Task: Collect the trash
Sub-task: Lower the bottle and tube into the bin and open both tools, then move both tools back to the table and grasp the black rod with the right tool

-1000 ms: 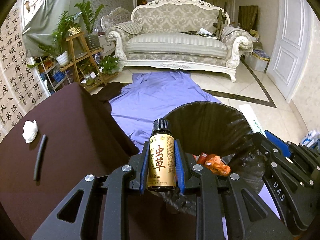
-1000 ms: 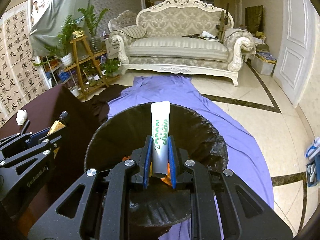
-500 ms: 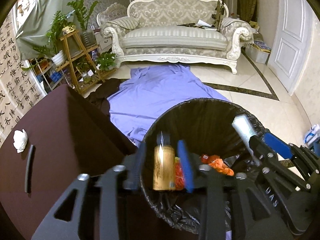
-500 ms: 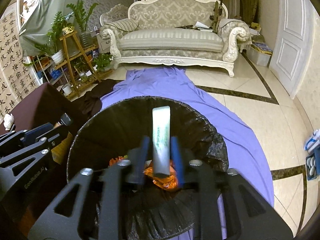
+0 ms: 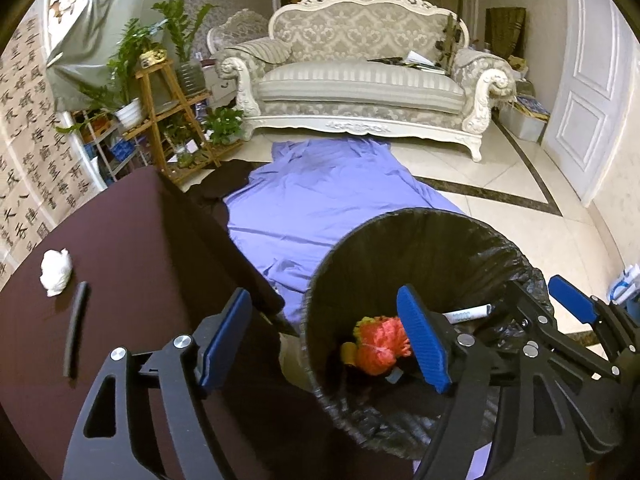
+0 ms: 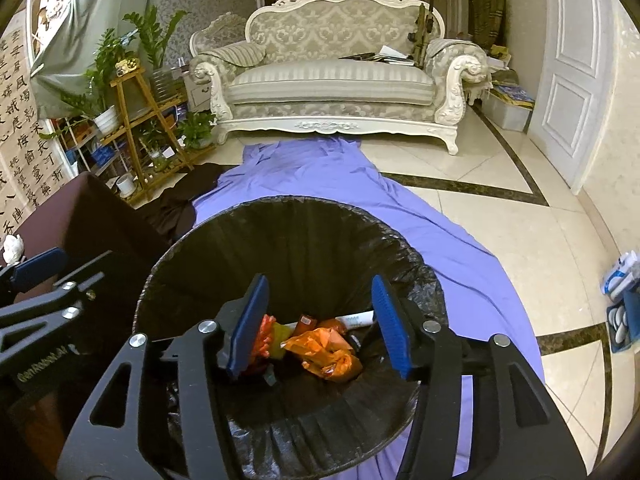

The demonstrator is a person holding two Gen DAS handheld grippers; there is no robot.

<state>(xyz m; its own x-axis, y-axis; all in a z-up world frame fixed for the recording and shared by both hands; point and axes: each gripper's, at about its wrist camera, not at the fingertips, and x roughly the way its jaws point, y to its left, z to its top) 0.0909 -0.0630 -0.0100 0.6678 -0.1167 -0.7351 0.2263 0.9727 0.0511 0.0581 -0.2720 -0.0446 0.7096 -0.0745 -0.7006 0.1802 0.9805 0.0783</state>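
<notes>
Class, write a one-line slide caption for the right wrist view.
Open right gripper above the black-lined bin, a white tube and orange wrapper lying inside.

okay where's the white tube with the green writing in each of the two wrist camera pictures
Left wrist view: the white tube lies inside the trash bin, right of centre, just past the left gripper's right-hand blue pad.
Right wrist view: the tube lies in the bin, low centre, between the open right gripper's blue pads, behind the orange wrapper.
Shared landmark: the black-lined bin on the purple sheet.
</notes>
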